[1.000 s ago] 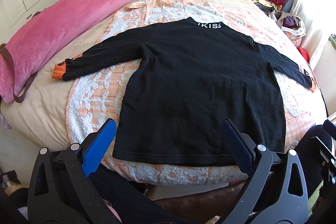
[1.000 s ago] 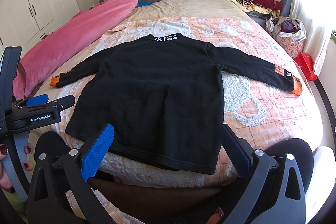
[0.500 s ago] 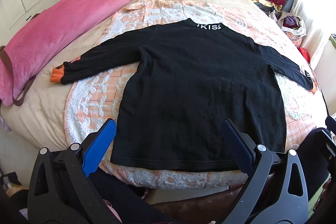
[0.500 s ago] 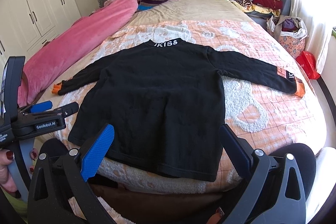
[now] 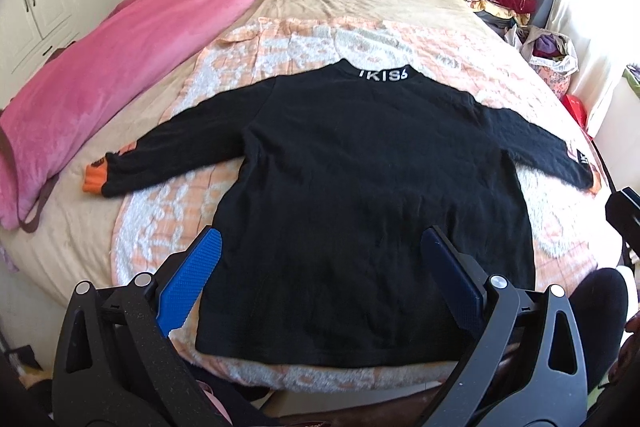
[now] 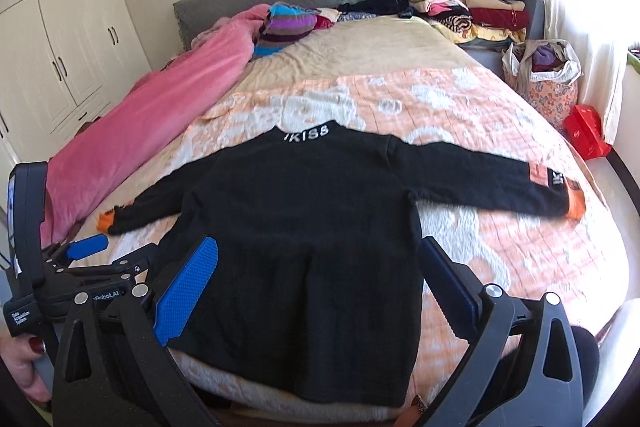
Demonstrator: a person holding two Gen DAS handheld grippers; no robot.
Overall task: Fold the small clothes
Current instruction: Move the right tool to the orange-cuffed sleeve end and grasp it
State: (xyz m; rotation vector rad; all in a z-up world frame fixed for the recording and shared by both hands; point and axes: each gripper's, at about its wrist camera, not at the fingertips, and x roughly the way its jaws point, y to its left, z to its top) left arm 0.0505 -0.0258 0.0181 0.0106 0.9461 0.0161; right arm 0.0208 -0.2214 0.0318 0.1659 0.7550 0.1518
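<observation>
A small black sweater (image 5: 360,195) with white collar lettering and orange cuffs lies flat on the bed, both sleeves spread out. It also shows in the right wrist view (image 6: 304,259). My left gripper (image 5: 320,267) is open and empty, held over the sweater's hem. My right gripper (image 6: 318,267) is open and empty, also above the hem, toward the right side. The left gripper's body shows at the left of the right wrist view (image 6: 80,259).
The sweater rests on an orange and white blanket (image 5: 280,43). A rolled pink quilt (image 5: 120,67) lies along the left. Stacks of folded clothes (image 6: 468,3) sit at the far right. A floral bag (image 6: 548,83) and red bag (image 6: 588,135) stand beside the bed.
Both grippers have tilted up and moved in over the sweater's hem. The sweater has not moved. Both stay open.
</observation>
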